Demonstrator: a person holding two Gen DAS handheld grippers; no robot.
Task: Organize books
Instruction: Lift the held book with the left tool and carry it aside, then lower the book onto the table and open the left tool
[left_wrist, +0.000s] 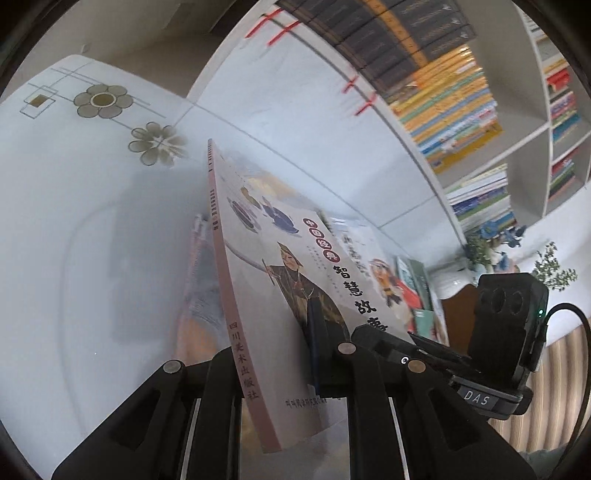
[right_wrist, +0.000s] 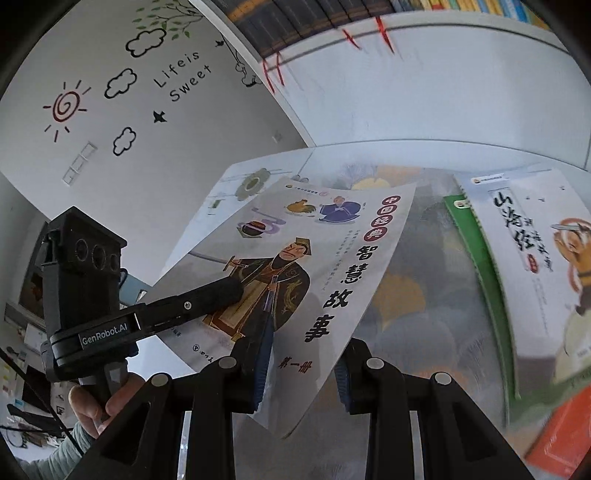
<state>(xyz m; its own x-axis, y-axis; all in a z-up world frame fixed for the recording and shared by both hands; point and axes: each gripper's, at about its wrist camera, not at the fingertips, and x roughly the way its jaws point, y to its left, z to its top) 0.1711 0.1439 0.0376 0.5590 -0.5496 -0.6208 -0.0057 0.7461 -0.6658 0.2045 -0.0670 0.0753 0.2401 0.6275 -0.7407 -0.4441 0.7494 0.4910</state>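
Note:
A thin picture book (left_wrist: 258, 236) with a pink spine and a robed swordsman on its cover (right_wrist: 295, 258) is held up above the table, tilted. My left gripper (left_wrist: 269, 339) is shut on its spine end, with one blue pad pressed on the cover. In the right wrist view the left gripper (right_wrist: 229, 290) reaches in from the left onto the cover. My right gripper (right_wrist: 301, 350) is shut on the book's lower corner, one pad on the cover and the other finger behind the page edge. In the left wrist view the right gripper (left_wrist: 364, 332) meets the book's right edge.
A white book on a green one (right_wrist: 517, 258) and an orange book (right_wrist: 561, 435) lie on the flower-patterned glass table (left_wrist: 103, 99). A white bookshelf (left_wrist: 443, 92) full of books rises behind. More books (left_wrist: 410, 284) and a flower vase (left_wrist: 498, 240) stand at the right. A hand (right_wrist: 96, 406) grips the left handle.

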